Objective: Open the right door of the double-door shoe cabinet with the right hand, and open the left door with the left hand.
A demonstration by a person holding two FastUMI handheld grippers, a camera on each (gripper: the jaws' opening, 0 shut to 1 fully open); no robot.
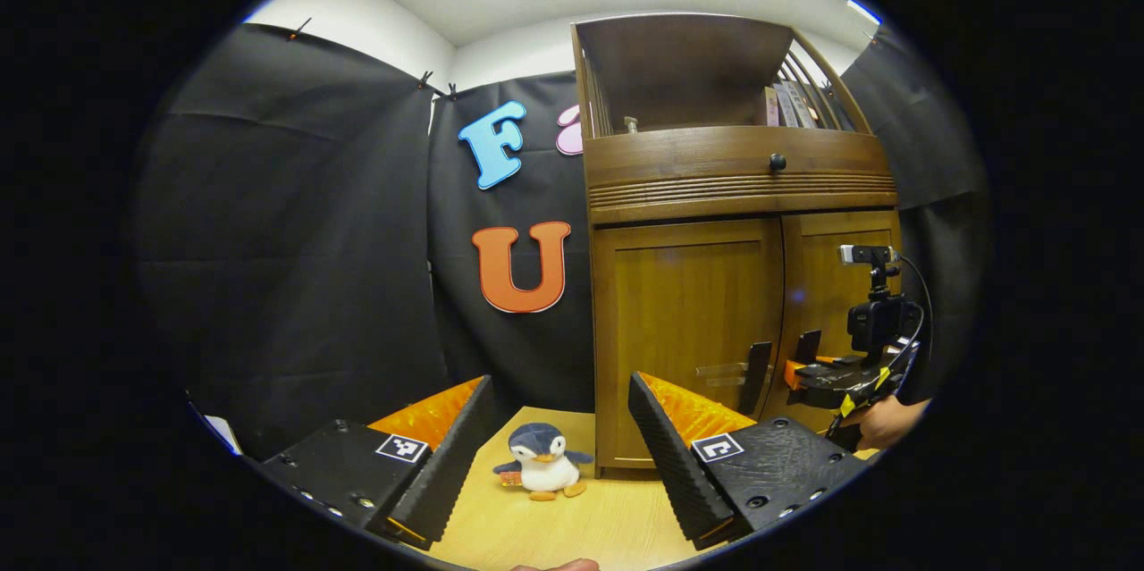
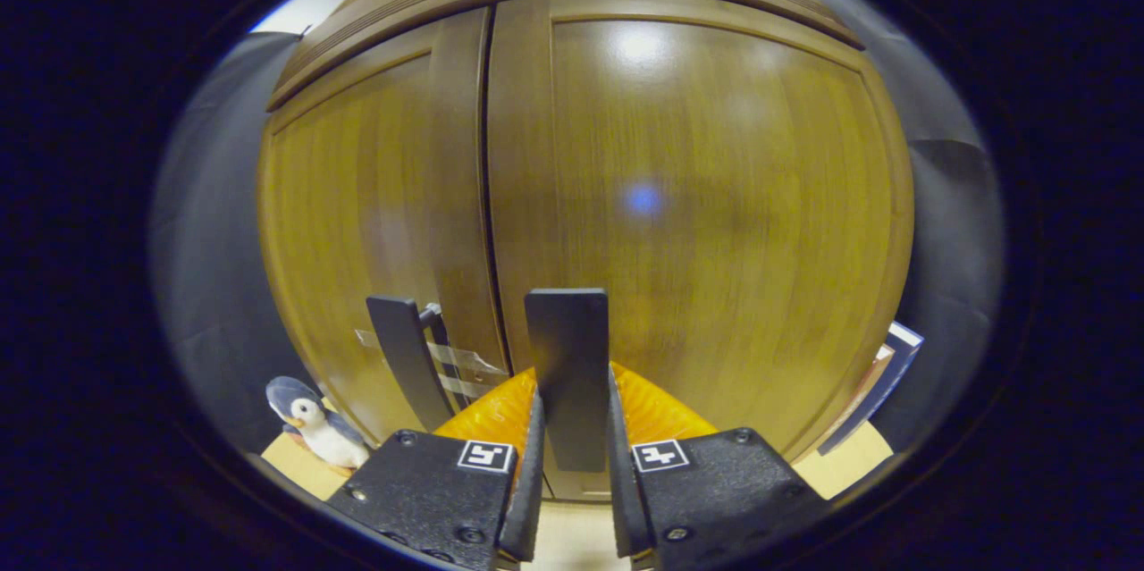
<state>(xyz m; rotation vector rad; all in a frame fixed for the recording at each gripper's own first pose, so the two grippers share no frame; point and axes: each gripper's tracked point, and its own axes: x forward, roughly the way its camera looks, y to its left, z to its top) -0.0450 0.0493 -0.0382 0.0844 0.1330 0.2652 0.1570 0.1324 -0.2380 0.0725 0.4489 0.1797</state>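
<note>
The wooden shoe cabinet [image 1: 742,196] stands on the table with both lower doors shut. In the right gripper view my right gripper [image 2: 572,415] is shut on the upright black handle [image 2: 566,356] of the right door [image 2: 715,196]. The left door [image 2: 357,196] carries its own black handle [image 2: 407,356], untouched. In the left gripper view my left gripper [image 1: 560,381] is open and holds nothing, short of the left door [image 1: 688,312] and left of its handle [image 1: 758,365]. The right gripper [image 1: 804,370] shows there too, at the right door handle [image 1: 808,344], held by a hand [image 1: 880,424].
A plush penguin [image 1: 543,462] sits on the wooden table [image 1: 572,526] by the cabinet's left front corner. Above the doors are a drawer with a round knob [image 1: 778,162] and an open shelf with books [image 1: 791,104]. A book [image 2: 880,383] leans right of the cabinet.
</note>
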